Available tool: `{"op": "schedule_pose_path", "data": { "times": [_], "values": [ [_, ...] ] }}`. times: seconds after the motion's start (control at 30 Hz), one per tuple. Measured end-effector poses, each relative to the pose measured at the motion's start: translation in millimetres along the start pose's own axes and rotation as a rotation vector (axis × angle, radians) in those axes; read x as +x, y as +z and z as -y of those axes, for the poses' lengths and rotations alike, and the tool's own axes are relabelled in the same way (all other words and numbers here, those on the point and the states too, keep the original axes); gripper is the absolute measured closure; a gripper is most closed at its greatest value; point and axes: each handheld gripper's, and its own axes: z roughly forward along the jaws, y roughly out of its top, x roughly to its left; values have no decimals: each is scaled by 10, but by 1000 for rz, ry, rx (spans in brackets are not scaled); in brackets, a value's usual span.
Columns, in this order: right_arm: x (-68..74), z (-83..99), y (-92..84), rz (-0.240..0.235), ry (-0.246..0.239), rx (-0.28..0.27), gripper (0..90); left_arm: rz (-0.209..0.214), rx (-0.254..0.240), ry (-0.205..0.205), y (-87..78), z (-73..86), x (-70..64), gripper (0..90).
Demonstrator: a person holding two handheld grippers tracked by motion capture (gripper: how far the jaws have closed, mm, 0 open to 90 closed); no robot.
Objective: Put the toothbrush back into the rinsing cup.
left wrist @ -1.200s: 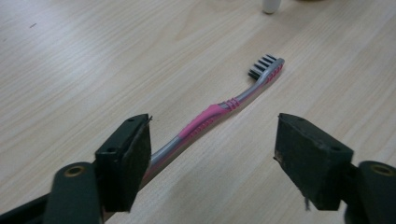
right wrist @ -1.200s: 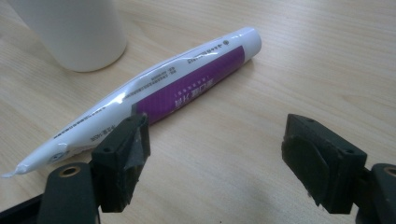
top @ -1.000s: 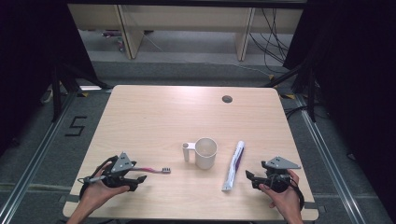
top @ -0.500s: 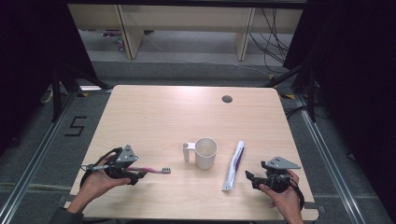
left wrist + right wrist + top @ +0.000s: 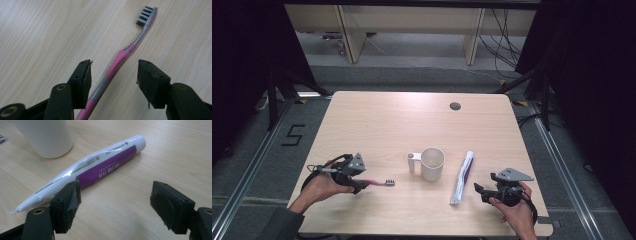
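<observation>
A pink and grey toothbrush point(image 5: 381, 182) point(image 5: 125, 52) lies flat on the wooden table point(image 5: 387, 125), bristles pointing toward the white mug point(image 5: 432, 162). My left gripper point(image 5: 360, 185) point(image 5: 113, 75) straddles its handle. The jaws have just been closing, but the pads stand clear of the handle, which runs nearer the left pad. A white and purple toothpaste tube point(image 5: 462, 176) point(image 5: 100, 167) lies right of the mug point(image 5: 47, 137). My right gripper point(image 5: 479, 190) point(image 5: 115, 202) rests open near the tube's crimped end, with only bare table between its jaws.
A small dark grommet point(image 5: 455, 106) sits near the table's far edge. Bare tabletop stretches behind the mug. Beyond the table are shelving legs and cables on the floor.
The left gripper has shifted a little away from the front edge, over the toothbrush handle, and its jaws have narrowed. Toothbrush, mug, tube and right gripper have stayed put.
</observation>
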Motion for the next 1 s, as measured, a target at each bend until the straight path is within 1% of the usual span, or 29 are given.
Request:
{"op": "schedule_pose_path", "data": {
  "times": [0.03,0.07,0.13,0.17,0.2,0.23,0.27,0.3,0.37,0.4,0.47,0.5,0.53,0.57,0.6,0.63,0.67,0.7,0.73,0.77,0.8,0.83,0.87,0.9,0.93,1.0],
  "values": [
    [-3,3,6,10,-7,-9,255,-3,12,23,3,-19,22,488],
    [-3,3,6,10,-7,-9,255,-3,12,23,3,-19,22,499],
    [3,3,-1,-2,-1,-1,255,16,62,45,38,-72,40,517],
    [8,0,-4,-9,9,5,256,16,62,45,38,-72,40,519],
    [5,-1,-2,-7,4,2,257,25,78,55,68,-106,45,529],
    [5,-1,-2,-7,4,2,257,25,78,55,68,-106,45,541],
    [-2,2,1,-2,-2,-3,257,33,95,59,99,-130,46,548],
    [-4,4,2,-3,-4,-4,257,37,108,72,109,-141,54,557],
    [-5,4,3,-5,-3,-4,257,40,113,79,118,-146,57,583],
    [20,7,-2,-5,28,5,257,52,122,87,129,-157,67,592],
    [-4,5,2,-7,-2,-4,258,56,129,92,138,-162,70,602],
    [-4,5,3,-8,-3,-4,257,65,143,90,148,-183,60,611],
    [25,7,-3,-10,33,6,257,68,145,104,151,-199,59,621],
    [17,7,1,-4,19,-2,257,72,144,114,155,-214,57,629],
    [17,7,1,-4,19,-2,257,72,144,114,155,-214,57,644],
    [14,6,-1,-11,16,2,258,83,165,107,170,-239,42,646],
    [12,6,0,-8,14,0,258,82,174,106,182,-251,41,651],
    [24,6,2,-13,34,7,258,85,180,105,192,-264,45,665],
    [23,5,4,-17,37,15,259,89,187,110,201,-273,52,675],
    [17,6,9,-14,30,14,258,99,196,101,214,-275,48,686],
    [26,6,7,-20,41,23,259,102,206,96,226,-275,42,695],
    [16,6,8,-17,19,7,259,106,216,97,238,-276,39,705],
    [14,8,2,-11,9,4,259,112,225,91,248,-276,33,714],
    [16,9,2,-8,9,-1,260,111,231,87,256,-279,31,723],
    [13,9,5,-11,11,-2,260,105,235,98,264,-287,42,730],
    [13,10,8,-13,16,2,262,106,238,92,276,-288,35,745]
  ]
}}
